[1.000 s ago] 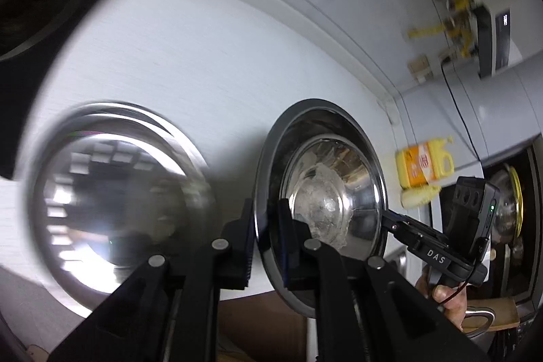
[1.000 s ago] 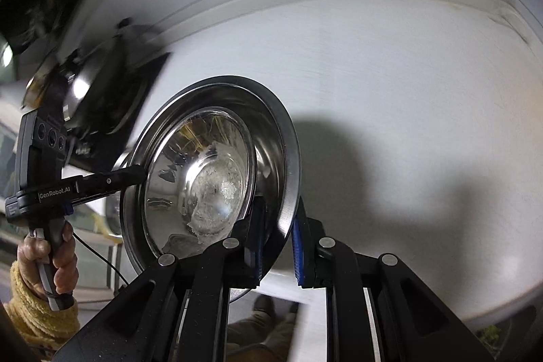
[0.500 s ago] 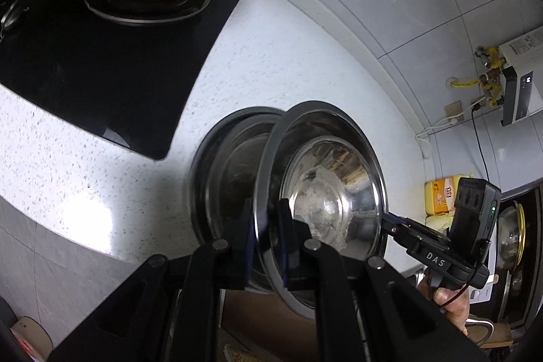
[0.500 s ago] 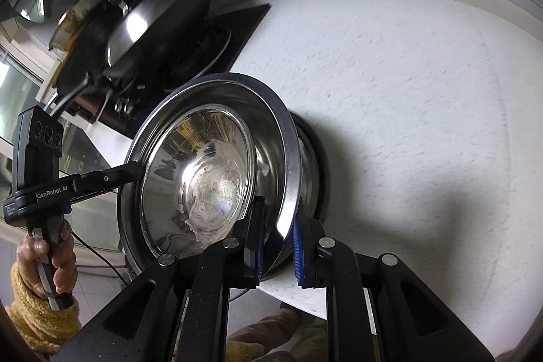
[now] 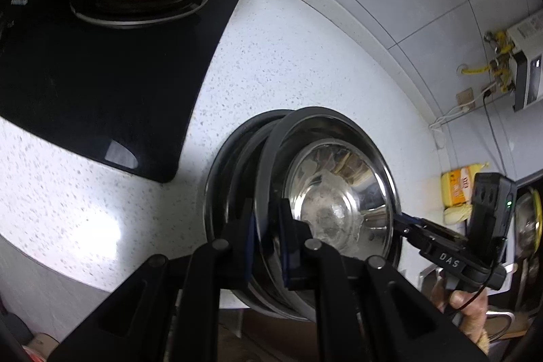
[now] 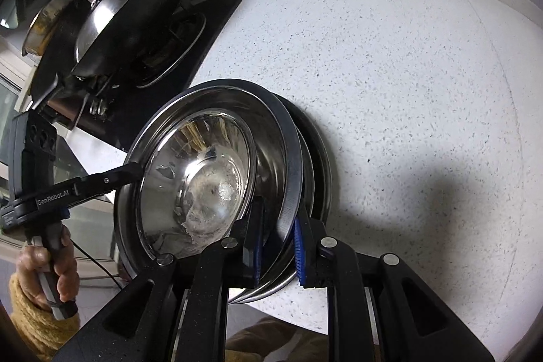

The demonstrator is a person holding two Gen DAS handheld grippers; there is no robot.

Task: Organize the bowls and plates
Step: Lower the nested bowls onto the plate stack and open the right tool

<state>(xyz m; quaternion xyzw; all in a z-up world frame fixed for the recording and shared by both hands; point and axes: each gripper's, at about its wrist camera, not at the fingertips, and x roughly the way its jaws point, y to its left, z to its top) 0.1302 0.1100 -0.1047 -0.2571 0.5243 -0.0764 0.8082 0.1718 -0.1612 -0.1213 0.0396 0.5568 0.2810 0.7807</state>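
A shiny steel plate (image 5: 339,192) is held by both grippers, one on each side of its rim. My left gripper (image 5: 268,243) is shut on its left rim. My right gripper (image 6: 278,246) is shut on its right rim, and the plate also shows in the right wrist view (image 6: 203,178). The plate sits low over a stack of steel plates (image 5: 230,192) on the white speckled counter (image 5: 288,56), nearly nested in it. The stack's edge shows behind the held plate in the right wrist view (image 6: 319,165). Each gripper appears in the other's view, at the plate's far rim.
A black gas hob (image 5: 101,63) lies left of the stack, with a lidded wok (image 6: 129,19) on its burner. A yellow bottle (image 5: 458,189) and a wall heater (image 5: 526,70) stand at the far right. The counter's front edge (image 6: 288,311) runs just under the stack.
The held plate has come down from above the counter onto the stack of plates. Both grippers have kept their hold on its rim the whole time.
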